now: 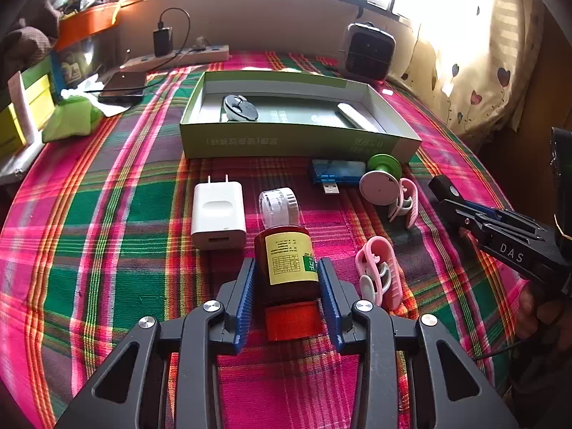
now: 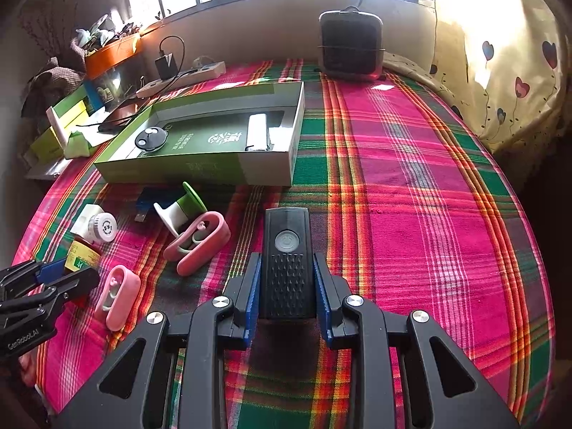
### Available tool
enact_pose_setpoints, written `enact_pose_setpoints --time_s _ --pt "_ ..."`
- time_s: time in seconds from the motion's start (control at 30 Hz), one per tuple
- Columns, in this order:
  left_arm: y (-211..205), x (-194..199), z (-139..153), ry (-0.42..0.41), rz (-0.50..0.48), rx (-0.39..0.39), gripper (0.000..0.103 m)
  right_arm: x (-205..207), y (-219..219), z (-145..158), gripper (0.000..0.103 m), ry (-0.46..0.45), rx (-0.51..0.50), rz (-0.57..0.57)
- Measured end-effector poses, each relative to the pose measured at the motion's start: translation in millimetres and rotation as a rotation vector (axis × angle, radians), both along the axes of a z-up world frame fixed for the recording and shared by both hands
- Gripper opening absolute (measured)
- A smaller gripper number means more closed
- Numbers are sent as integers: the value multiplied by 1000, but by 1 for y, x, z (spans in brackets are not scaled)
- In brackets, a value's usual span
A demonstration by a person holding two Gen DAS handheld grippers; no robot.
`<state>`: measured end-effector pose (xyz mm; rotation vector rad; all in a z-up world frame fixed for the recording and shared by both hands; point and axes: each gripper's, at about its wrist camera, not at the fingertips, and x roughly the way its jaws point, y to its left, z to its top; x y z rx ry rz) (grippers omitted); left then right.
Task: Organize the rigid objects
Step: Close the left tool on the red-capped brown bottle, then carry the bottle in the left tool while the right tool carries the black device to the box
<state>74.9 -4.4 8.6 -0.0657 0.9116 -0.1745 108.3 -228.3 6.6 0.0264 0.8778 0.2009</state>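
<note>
A dark red bottle (image 1: 286, 261) with a yellow label lies on the plaid cloth, red cap toward me. My left gripper (image 1: 286, 262) is shut on its sides. My right gripper (image 2: 286, 257) is shut on a black device (image 2: 286, 250) with a round button, low over the cloth. The open green box (image 1: 296, 143) behind holds a black round piece (image 1: 240, 107) and a white stick (image 1: 354, 114). In front of it lie a white charger (image 1: 218, 214), a white roll (image 1: 279, 207), a blue USB stick (image 1: 332, 175), a green and white spool (image 1: 380, 178) and two pink clips (image 1: 405, 200) (image 1: 379, 275).
A power strip (image 1: 178, 58) and a phone (image 1: 123, 87) lie at the back left beside stacked boxes (image 1: 28, 107). A black fan unit (image 2: 350, 43) stands at the back. A curtain (image 2: 500, 71) hangs along the right edge. Bare plaid cloth (image 2: 429, 214) spreads to the right.
</note>
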Motion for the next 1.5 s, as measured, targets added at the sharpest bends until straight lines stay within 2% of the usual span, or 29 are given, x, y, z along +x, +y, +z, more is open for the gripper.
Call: enact_pose_setpoints --time_s 0.83,1.5 --pt "4 -1 -1 -10 4 -10 31 -6 -2 -1 28 1 7 -15" --pt "11 15 28 -75 1 -31 31 -11 6 16 28 -38 18 -13"
